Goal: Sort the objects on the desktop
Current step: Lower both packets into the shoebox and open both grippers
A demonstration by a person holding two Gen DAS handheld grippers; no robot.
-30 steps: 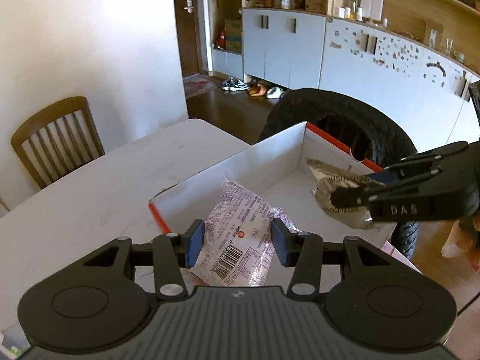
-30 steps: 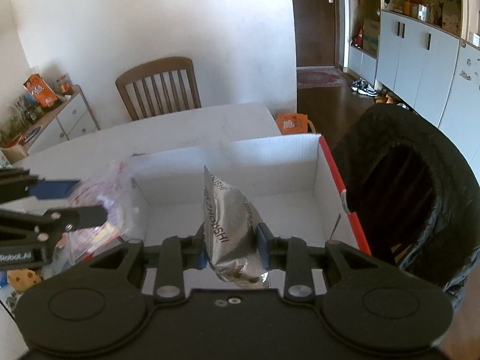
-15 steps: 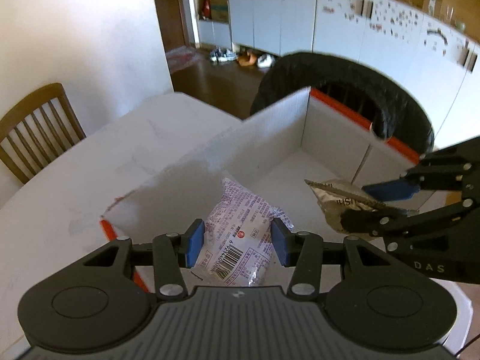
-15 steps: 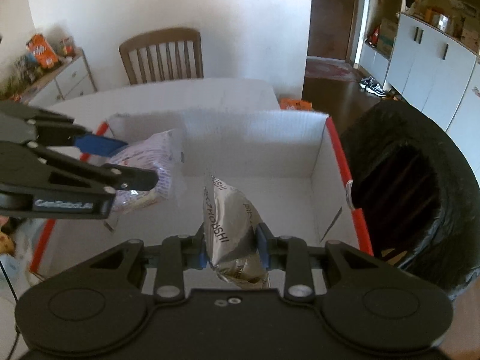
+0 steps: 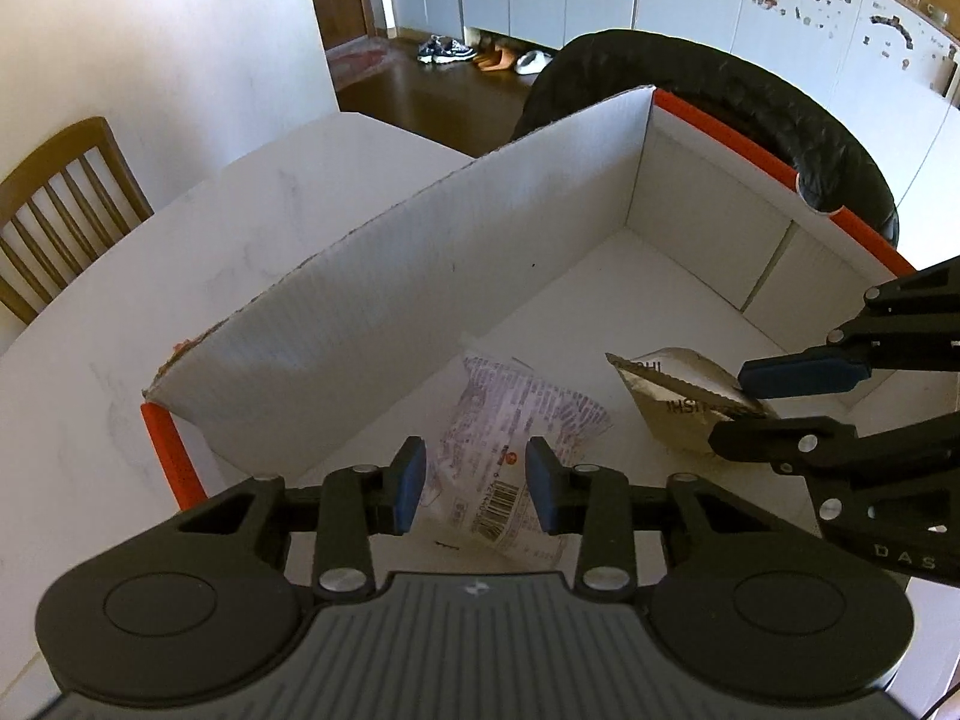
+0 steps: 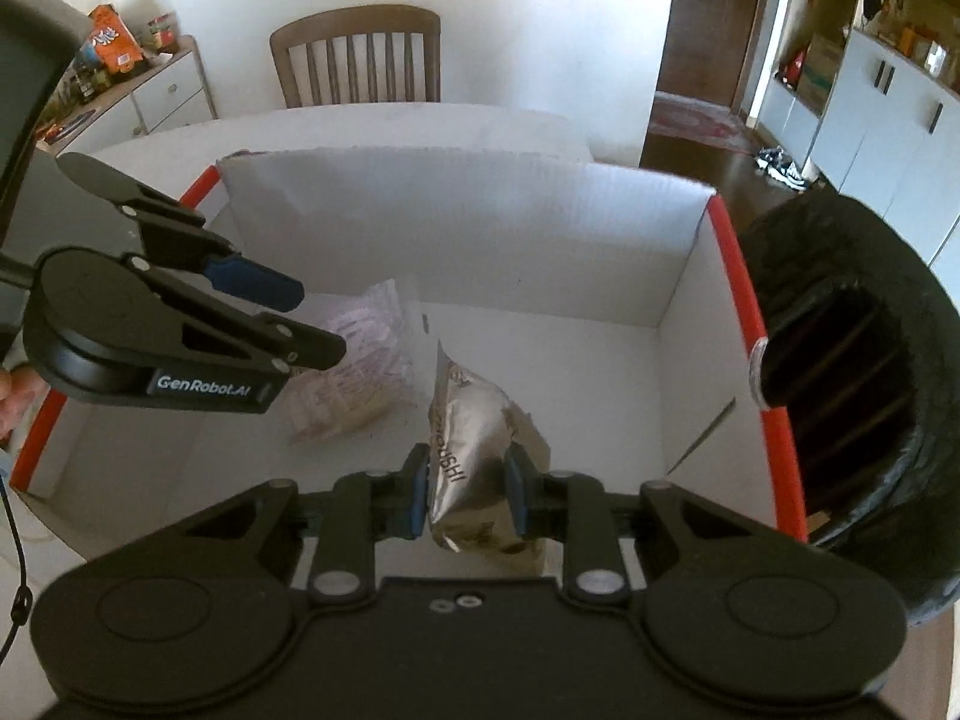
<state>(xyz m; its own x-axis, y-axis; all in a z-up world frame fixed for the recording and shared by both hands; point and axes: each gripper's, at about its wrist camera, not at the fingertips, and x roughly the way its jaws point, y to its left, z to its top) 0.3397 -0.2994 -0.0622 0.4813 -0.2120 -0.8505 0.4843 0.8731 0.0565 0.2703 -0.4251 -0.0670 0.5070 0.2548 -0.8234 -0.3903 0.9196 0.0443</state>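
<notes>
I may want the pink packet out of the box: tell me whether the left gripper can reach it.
Probably yes: the left gripper hangs open just over the pink packet in the box, nothing between them.

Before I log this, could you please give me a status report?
Left hand-held gripper open, pink packet lying in box. Right hand-held gripper shut on silver packet above box. Nothing blocking.

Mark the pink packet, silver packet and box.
pink packet [image 5: 510, 438], left wrist view, printed middle.
silver packet [image 6: 474, 438], right wrist view, front face above the pads.
box [image 6: 480, 228], right wrist view, far inner wall.
</notes>
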